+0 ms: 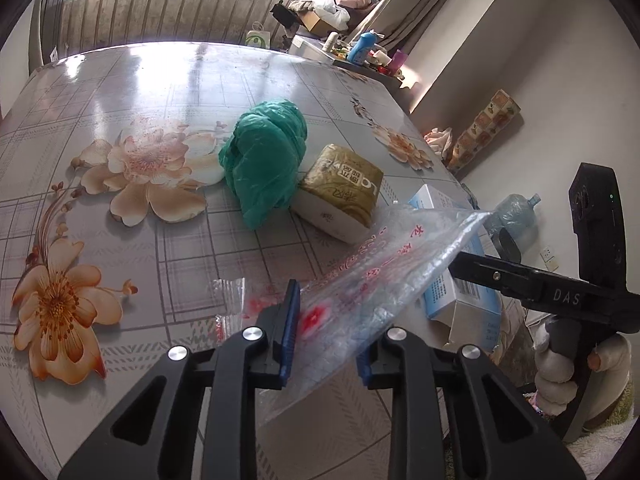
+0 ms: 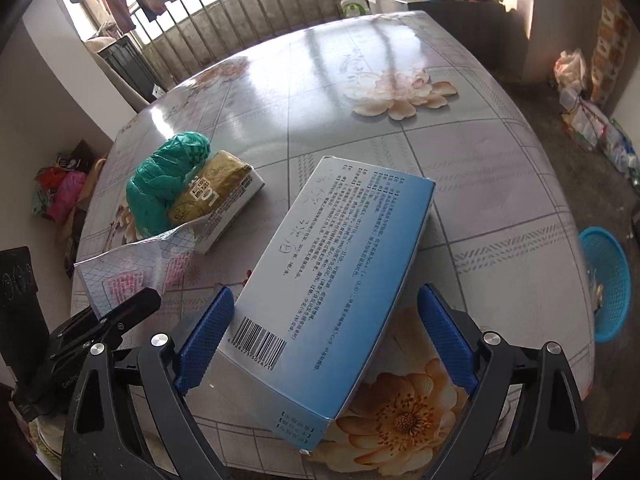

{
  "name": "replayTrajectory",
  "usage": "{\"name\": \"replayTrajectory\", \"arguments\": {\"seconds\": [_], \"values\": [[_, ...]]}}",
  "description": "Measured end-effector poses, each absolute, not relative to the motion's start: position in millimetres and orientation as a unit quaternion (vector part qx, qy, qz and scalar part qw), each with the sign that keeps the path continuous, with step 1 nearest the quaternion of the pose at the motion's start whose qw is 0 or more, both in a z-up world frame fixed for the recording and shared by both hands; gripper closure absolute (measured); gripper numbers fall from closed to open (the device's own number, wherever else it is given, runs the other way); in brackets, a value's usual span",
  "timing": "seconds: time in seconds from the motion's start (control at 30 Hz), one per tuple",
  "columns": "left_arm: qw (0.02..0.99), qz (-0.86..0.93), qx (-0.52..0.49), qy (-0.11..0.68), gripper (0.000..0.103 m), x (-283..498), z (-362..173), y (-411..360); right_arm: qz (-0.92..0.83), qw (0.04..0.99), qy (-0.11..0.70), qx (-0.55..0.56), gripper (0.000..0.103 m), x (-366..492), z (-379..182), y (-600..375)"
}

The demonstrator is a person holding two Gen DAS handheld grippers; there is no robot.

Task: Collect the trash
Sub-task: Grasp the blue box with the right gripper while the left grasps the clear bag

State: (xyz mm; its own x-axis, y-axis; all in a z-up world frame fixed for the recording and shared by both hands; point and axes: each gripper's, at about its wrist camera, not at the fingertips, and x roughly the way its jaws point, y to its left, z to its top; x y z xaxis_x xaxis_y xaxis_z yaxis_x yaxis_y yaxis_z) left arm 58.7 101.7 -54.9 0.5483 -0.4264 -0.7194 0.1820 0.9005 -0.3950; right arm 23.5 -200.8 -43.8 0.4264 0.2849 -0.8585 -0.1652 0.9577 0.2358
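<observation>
A clear plastic bag (image 1: 384, 280) with red print lies across my left gripper (image 1: 326, 336), whose blue pads stand apart around it, open. The bag also shows in the right wrist view (image 2: 136, 268). A blue and white carton (image 2: 336, 284) lies on the flowered table (image 2: 480, 184) between the open fingers of my right gripper (image 2: 326, 340), untouched by the pads. It also shows in the left wrist view (image 1: 452, 296). A crumpled green bag (image 1: 264, 160) and a gold tissue pack (image 1: 340, 192) lie further in on the table.
A blue basket (image 2: 606, 284) stands on the floor to the right of the table. A water jug (image 1: 514, 216) and a patterned roll (image 1: 484, 132) stand by the wall. A cluttered cabinet (image 1: 360, 52) stands behind the table.
</observation>
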Motion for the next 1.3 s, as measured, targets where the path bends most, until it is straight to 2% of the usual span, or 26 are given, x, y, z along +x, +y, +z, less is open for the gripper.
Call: {"name": "replayTrajectory", "arguments": {"seconds": [0.07, 0.2, 0.33, 0.43, 0.53, 0.67, 1.0, 1.3], "values": [[0.868, -0.178, -0.138, 0.442, 0.081, 57, -53, 99, 0.147, 0.839, 0.522, 0.048, 0.015, 22, -46, -196], [0.865, -0.186, -0.146, 0.443, 0.083, 56, -49, 95, 0.167, 0.837, 0.520, 0.022, 0.024, 17, -42, -193], [0.862, -0.195, -0.153, 0.442, 0.084, 58, -45, 91, 0.161, 0.838, 0.521, 0.006, 0.025, 14, -38, -203], [0.861, -0.197, -0.153, 0.443, 0.084, 60, -44, 87, 0.151, 0.842, 0.517, 0.031, 0.023, 16, -32, -216], [0.860, -0.196, -0.158, 0.444, 0.084, 63, -45, 87, 0.143, 0.847, 0.507, 0.065, 0.014, 21, -27, -212], [0.856, -0.197, -0.169, 0.447, 0.085, 64, -50, 91, 0.140, 0.843, 0.518, 0.044, 0.012, 29, -37, -185], [0.853, -0.200, -0.178, 0.448, 0.087, 63, -53, 97, 0.144, 0.834, 0.532, -0.021, 0.012, 25, -42, -187], [0.853, -0.203, -0.173, 0.448, 0.089, 64, -53, 95, 0.125, 0.854, 0.504, -0.001, 0.012, 23, -23, -218]]}}
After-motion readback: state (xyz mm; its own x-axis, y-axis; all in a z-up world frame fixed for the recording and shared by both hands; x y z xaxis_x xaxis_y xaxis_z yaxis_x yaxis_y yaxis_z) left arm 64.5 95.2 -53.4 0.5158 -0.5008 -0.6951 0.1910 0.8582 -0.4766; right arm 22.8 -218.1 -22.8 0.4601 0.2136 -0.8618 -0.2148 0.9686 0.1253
